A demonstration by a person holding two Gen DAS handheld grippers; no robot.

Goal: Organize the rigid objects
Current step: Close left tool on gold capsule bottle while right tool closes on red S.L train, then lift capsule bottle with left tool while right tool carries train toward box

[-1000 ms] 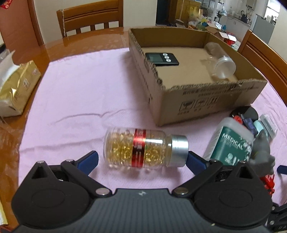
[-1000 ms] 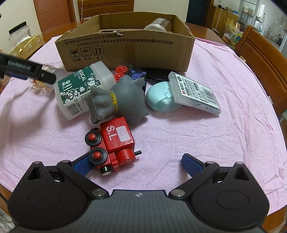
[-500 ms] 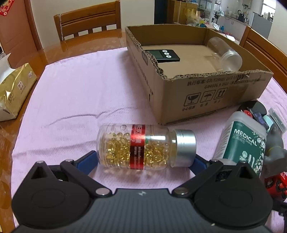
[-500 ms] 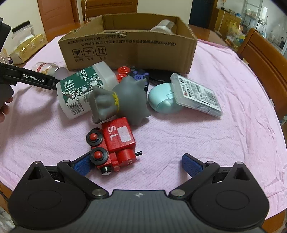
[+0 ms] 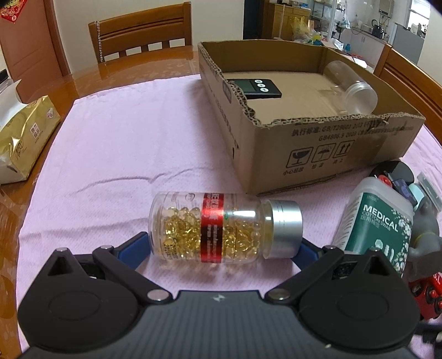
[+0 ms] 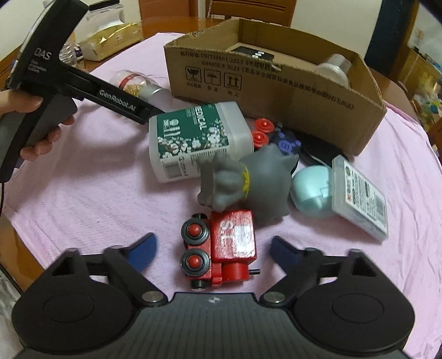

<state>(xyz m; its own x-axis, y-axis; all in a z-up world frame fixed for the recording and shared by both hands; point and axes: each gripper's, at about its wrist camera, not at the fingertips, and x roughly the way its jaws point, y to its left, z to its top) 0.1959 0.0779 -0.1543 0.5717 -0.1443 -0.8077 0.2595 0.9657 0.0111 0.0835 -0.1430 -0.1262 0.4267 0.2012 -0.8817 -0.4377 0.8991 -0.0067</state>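
Beside the cardboard box (image 5: 326, 143), the left hand-held gripper (image 5: 221, 245) clamps a capsule bottle (image 5: 221, 226); the right hand-held gripper (image 6: 212, 248), jaws just narrowing but apart, brackets a toy train (image 6: 221, 248): boxing likely follows.

Light: soft, even indoor, brightest from window (image 5: 422, 13) far right | Glare: sheen on wooden table (image 5: 132, 71), highlights on capsule bottle (image 5: 221, 229) | Shadows: faint, short | Blur: slight motion smear in right wrist view, grey figurine (image 6: 246, 182) soft | Distortion: strong fisheye bending, dark corners
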